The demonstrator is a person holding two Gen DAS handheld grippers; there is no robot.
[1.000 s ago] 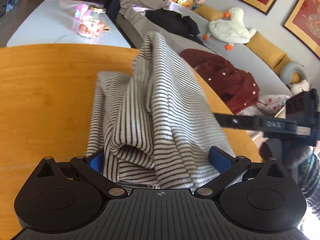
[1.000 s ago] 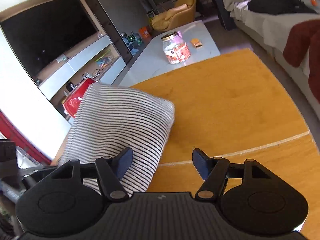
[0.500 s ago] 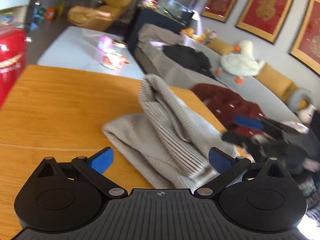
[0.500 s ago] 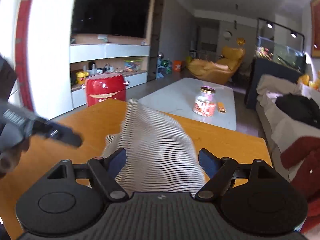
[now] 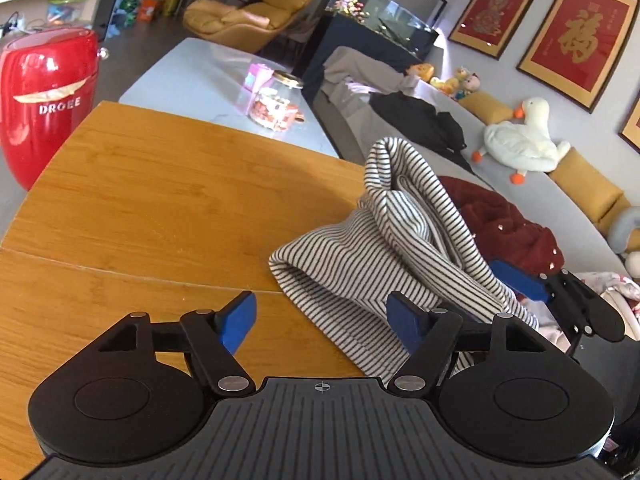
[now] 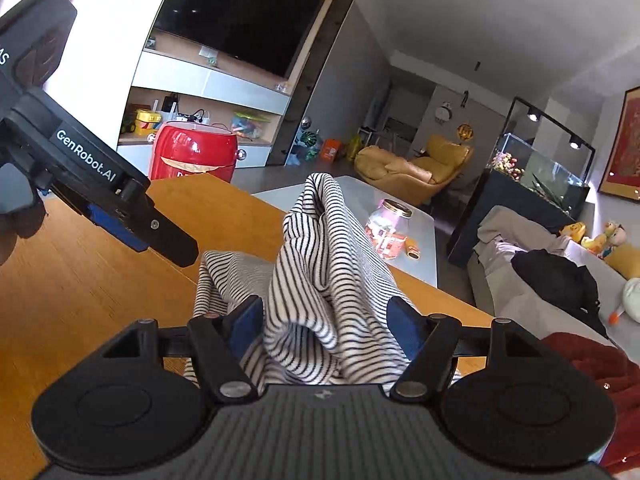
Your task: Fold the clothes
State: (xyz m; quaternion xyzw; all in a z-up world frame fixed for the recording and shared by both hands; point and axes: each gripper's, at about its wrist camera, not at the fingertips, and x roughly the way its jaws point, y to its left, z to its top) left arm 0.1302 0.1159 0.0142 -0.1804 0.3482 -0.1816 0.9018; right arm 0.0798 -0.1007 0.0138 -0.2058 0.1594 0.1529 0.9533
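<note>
Sunlit orange wooden desk (image 5: 168, 200) bears the black-and-white striped knit garment (image 5: 400, 248), bunched inside the gripping right claw (image 6: 326, 320), beside the left claw (image 5: 322, 316), parted and empty.

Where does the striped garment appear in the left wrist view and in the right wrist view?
Left wrist: striped garment, right of centre, on the wooden table.
Right wrist: striped garment, centre, between the claw's fingers.
Shared landmark: glass jar.
</note>
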